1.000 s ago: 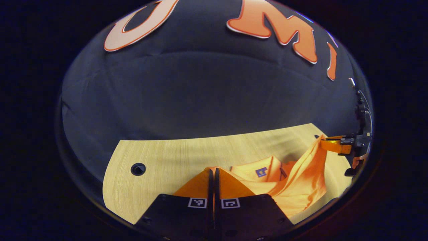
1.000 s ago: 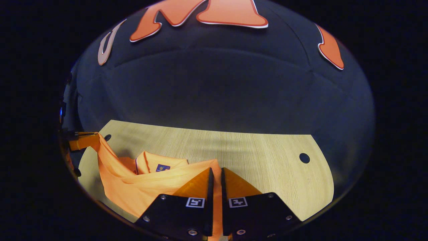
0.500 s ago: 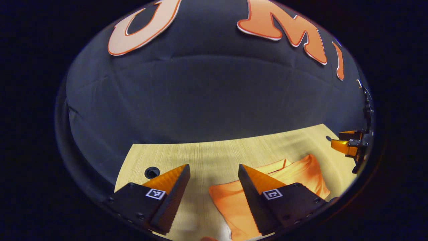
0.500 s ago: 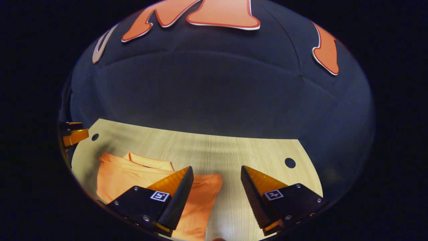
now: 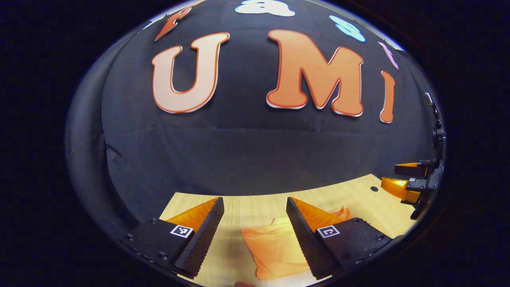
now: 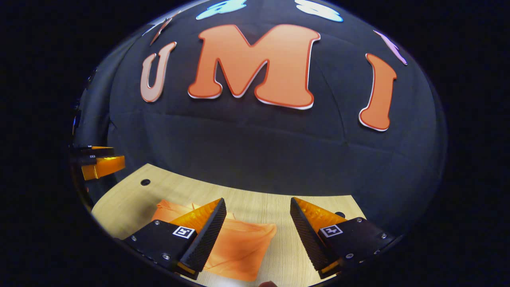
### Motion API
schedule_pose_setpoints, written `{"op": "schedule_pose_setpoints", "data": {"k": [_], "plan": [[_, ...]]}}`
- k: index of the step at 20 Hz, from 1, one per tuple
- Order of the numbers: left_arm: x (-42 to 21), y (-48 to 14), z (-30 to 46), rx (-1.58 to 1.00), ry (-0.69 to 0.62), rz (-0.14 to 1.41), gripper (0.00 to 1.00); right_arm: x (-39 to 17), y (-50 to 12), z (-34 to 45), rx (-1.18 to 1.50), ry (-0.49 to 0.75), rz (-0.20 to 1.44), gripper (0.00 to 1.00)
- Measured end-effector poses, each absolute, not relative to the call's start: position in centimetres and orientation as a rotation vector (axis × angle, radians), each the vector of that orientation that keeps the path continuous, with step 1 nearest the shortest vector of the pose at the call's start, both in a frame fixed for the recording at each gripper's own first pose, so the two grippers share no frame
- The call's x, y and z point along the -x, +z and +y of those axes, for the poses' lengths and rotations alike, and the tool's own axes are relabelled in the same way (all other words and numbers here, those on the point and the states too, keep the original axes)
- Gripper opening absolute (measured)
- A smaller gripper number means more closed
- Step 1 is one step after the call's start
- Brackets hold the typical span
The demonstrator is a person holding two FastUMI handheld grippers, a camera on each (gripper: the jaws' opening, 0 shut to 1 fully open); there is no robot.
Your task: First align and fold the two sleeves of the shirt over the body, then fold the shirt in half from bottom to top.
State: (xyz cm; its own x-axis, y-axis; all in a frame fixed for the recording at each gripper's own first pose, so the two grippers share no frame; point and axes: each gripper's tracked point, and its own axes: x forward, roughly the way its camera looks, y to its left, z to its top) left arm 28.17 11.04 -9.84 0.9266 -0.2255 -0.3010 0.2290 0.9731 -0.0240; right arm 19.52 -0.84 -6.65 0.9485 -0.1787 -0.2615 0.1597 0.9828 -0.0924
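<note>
Up front in the left gripper view, the left tongs (image 5: 255,203) stand spread wide with nothing between them, held above the counter (image 5: 255,209). The orange shirt (image 5: 275,249) lies folded flat on the pale wood, showing in the gap between the two fingers and running under the finger on the right of this view. Far off at the right edge, the right tongs (image 5: 402,179) hang over the counter with a clear gap between their fingers, apart from the cloth. A small round hole (image 5: 373,188) sits in the wood near them. Behind the counter rises the black cloth wall (image 5: 247,151).

Over in the right gripper view, the right tongs (image 6: 257,203) are likewise spread wide and grip nothing. The shirt (image 6: 239,249) rests on the counter (image 6: 275,203) as a flat folded piece, partly hidden behind the finger on the left of this view and reaching into the gap. At the far left edge the left tongs (image 6: 97,159) hover above the counter, parted and free of the shirt, with a round hole (image 6: 145,182) in the wood just below them.
</note>
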Motion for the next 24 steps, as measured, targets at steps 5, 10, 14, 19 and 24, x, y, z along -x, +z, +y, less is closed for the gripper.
{"op": "schedule_pose_setpoints", "data": {"k": [5,10,14,19,24], "plan": [[-21.2,-3.7,10.8,0.027,-0.224,0.241,0.96,-14.5,-2.7,0.7,0.109,-0.186,0.164,0.98],[-15.0,0.0,10.5,0.030,-0.196,0.135,0.96,-9.6,-0.2,3.4,0.119,-0.163,0.075,0.98],[-10.7,0.4,9.9,0.039,-0.185,0.103,0.96,-6.2,1.6,4.5,0.150,-0.158,0.002,0.97],[-6.3,1.2,9.9,0.041,-0.151,0.030,0.96,-2.5,1.5,6.2,0.155,-0.116,-0.027,0.97],[-3.1,0.7,9.7,-0.014,-0.105,0.007,0.97,-0.2,1.5,6.9,0.142,-0.096,-0.068,0.97]]}}
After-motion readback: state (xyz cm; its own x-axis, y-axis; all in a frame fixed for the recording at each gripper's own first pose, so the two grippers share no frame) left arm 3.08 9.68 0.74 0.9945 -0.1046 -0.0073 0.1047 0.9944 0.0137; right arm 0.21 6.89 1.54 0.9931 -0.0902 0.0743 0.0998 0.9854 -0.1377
